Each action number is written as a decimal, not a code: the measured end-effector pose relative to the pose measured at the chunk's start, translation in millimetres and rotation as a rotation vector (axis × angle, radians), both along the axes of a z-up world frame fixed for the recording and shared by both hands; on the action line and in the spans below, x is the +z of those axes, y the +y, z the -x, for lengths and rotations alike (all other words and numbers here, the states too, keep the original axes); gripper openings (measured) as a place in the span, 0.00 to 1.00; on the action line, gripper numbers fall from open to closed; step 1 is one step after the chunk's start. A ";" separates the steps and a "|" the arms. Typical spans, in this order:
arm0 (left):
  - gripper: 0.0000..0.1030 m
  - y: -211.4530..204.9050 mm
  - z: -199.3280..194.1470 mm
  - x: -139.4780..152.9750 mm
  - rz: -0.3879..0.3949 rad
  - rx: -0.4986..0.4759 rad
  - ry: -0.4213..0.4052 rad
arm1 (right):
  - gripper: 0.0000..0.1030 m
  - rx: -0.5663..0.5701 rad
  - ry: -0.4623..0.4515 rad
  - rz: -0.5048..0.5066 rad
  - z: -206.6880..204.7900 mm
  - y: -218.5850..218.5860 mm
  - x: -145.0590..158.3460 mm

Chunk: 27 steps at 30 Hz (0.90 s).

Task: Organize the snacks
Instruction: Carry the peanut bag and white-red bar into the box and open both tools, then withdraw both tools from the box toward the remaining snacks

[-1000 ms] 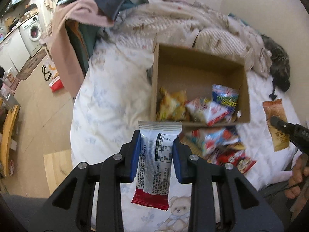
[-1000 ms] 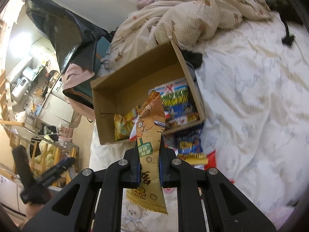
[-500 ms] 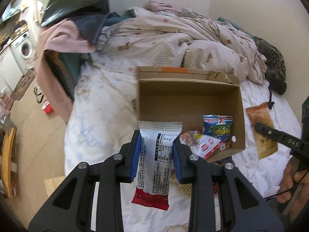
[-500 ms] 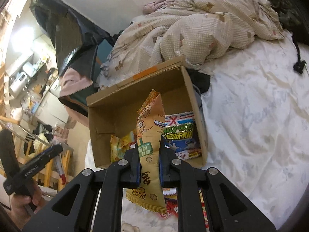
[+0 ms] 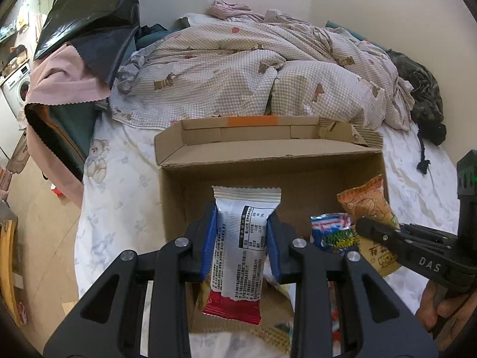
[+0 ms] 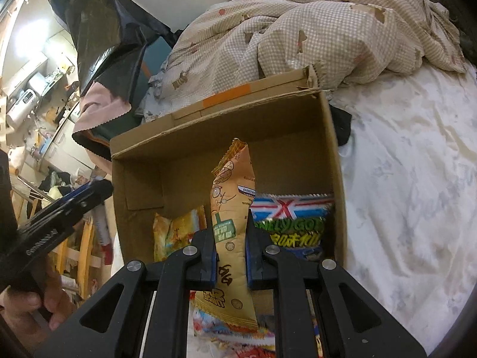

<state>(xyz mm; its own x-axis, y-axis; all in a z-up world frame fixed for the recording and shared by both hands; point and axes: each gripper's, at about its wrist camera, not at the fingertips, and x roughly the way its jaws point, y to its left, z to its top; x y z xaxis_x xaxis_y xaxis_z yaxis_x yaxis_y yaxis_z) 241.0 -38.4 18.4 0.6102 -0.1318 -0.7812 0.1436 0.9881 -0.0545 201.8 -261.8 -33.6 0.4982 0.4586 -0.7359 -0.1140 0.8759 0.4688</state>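
Left gripper point(image 5: 242, 249): clamped mid-body on white bar point(image 5: 238, 256), light, crinkly. Right gripper point(image 6: 231, 256): pinching orange packet point(image 6: 232, 232), soft, slippery. Box point(image 5: 268, 155) at 12 o'clock.

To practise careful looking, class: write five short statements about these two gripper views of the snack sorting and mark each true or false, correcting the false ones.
1. The left gripper holds a white and red packet. True.
2. The right gripper has empty jaws. False: they clamp an orange snack packet.
3. The cardboard box sits on a bed. True.
4. The box is empty. False: a blue and green packet lies inside.
5. The box is taped shut. False: it is open.
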 end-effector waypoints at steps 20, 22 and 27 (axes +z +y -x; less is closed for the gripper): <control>0.26 6.2 -18.9 -18.6 0.026 0.008 -0.014 | 0.18 0.002 -0.021 -0.026 -26.9 16.9 -4.7; 0.27 4.7 -19.5 -20.2 0.011 0.010 -0.006 | 0.21 0.018 -0.026 -0.055 -26.9 15.5 -2.9; 0.64 3.0 -14.0 -19.9 -0.006 0.004 -0.015 | 0.80 -0.028 -0.095 -0.051 -19.8 10.1 9.2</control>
